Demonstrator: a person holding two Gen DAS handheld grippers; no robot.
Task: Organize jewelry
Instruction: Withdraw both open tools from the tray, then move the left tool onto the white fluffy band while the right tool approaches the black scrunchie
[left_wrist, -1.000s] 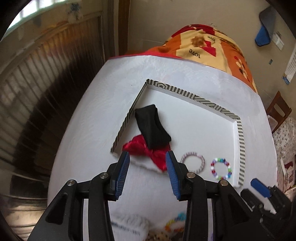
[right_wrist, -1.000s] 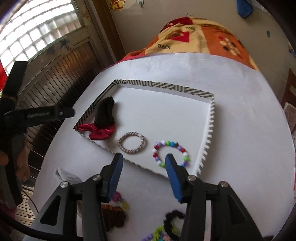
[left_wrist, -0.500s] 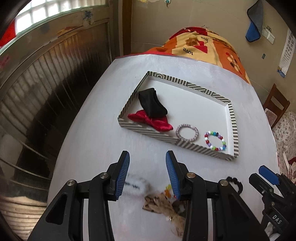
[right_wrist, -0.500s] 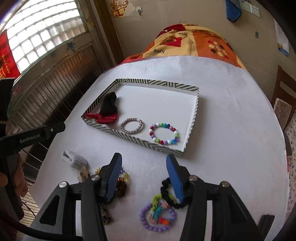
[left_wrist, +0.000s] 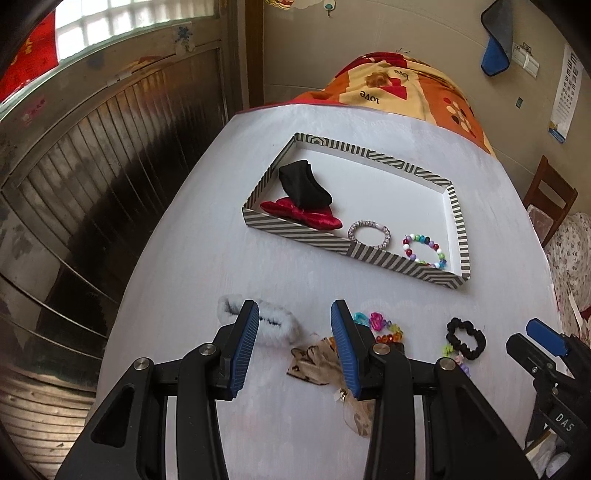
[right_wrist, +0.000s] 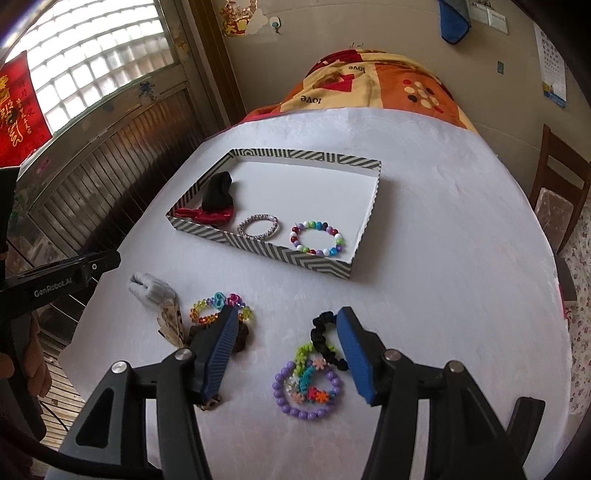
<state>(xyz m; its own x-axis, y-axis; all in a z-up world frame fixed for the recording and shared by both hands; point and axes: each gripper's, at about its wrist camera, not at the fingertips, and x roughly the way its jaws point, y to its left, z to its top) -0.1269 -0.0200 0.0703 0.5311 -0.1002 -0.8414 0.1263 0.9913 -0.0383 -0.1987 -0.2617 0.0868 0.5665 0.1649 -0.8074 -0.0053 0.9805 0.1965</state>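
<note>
Both grippers have withdrawn from the striped cardboard tray (right_wrist: 295, 258) to the loose pile. Right gripper (right_wrist: 284, 345), jaws just widening and empty, brackets the black scrunchie (right_wrist: 325, 343) and purple bead bracelet (right_wrist: 306, 391), probably the next pick. Left gripper (left_wrist: 293, 341) hangs apart, empty, above the white fluffy hair tie (left_wrist: 271, 323).

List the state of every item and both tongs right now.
Striped tray: open, partly filled.
Beaded bracelet: in tray.
Silver bracelet: in tray.
Red bow: in tray, under black cloth.
Purple bracelet: on table, loose.
Black scrunchie: on table.
Left tongs: open, empty.
Right tongs: opening, empty.
</note>
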